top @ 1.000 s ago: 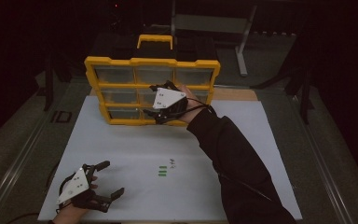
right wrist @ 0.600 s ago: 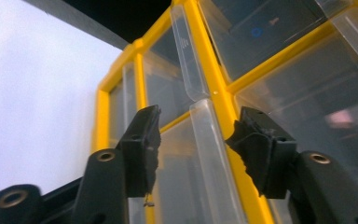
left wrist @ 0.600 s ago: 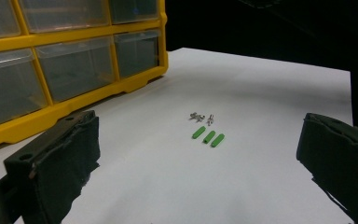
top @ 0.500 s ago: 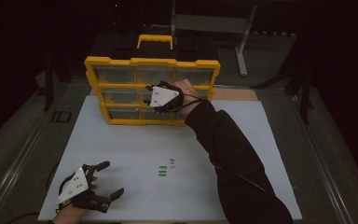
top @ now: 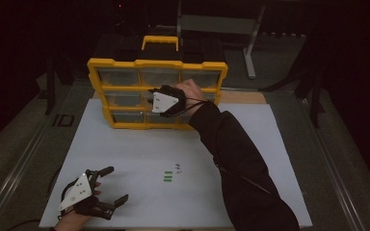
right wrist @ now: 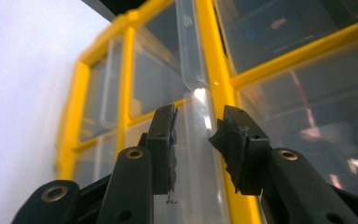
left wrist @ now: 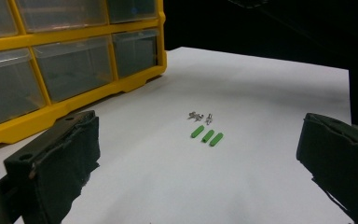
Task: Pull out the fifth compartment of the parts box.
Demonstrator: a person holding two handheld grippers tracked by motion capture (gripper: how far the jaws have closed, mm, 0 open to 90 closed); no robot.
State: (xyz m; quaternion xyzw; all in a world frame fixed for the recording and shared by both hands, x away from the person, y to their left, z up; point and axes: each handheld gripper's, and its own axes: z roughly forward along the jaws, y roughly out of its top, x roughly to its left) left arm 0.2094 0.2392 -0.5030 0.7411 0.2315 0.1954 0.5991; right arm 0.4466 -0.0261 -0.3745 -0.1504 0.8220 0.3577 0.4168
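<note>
Nearest you, your left gripper rests low on the white mat at its front left corner, jaws spread wide and holding nothing; leave it parked there, clear of the 3 green plugs and the small metal bits lying together mid-mat, just ahead of it. Farther out, your right arm reaches forward across the mat with the sleeve stretched nearly straight and the wrist turned so the gripper faces the front of the yellow organizer, which stands upright at the mat's far edge. Your right gripper has its 2 jaws either side of the clear drawer handle in the middle row, close on it but with a sliver of gap showing on each side, so it is not pinching yet. Judging from that, the step is to take hold of this drawer: close squarely on the handle ridge, keep the pads centred on it rather than on the yellow divider beside it, and pull straight back toward you, level, so the drawer slides and the organizer does not tip or drag forward. A slow pull should help, since nothing braces the case.
</note>
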